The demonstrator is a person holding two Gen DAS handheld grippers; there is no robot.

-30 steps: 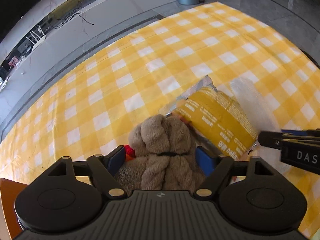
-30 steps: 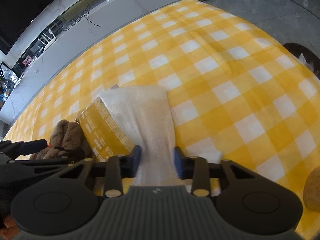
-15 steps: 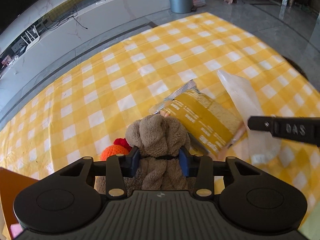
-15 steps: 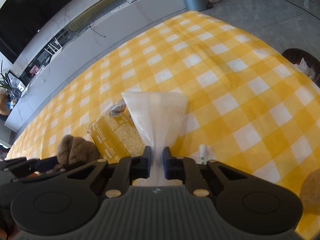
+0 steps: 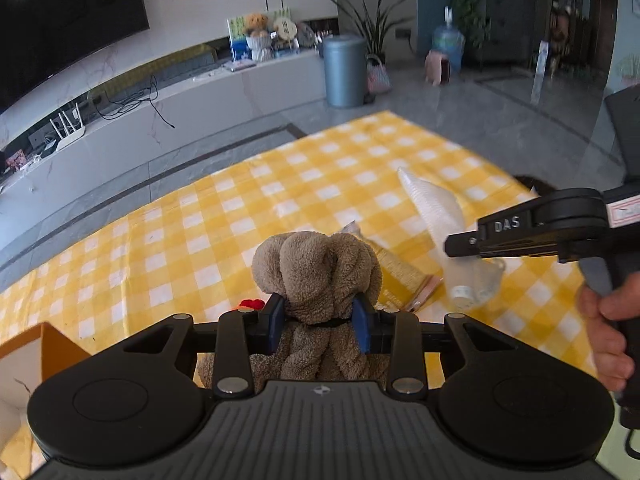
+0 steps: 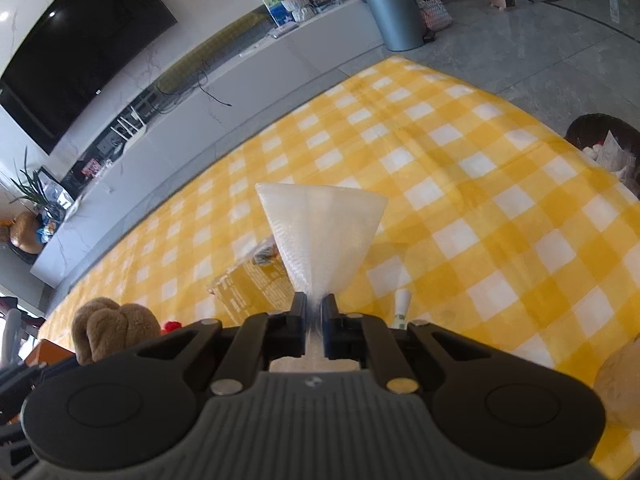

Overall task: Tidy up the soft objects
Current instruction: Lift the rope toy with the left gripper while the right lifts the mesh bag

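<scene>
The left gripper (image 5: 318, 320) is closing, its 2 fingers pinching the brown plush toy (image 5: 316, 264), whose long axis runs toward 12 o'clock. The right gripper (image 6: 314, 312) is clamped on the white bubble-wrap bag (image 6: 320, 232), fanning toward 12 above the checked tablecloth (image 6: 460, 208).

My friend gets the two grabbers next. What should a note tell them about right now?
Left gripper: jaws closing on the brown rolled towel, lifted off the yellow checked tablecloth.
Right gripper: shut on the white mesh bag, which fans out above the cloth.
Lying on the cloth: yellow packet, and a small red thing behind the towel.
Done: both soft things picked up.
Left: put them where they belong; an orange box sits at the left edge, possibly for that.
</scene>
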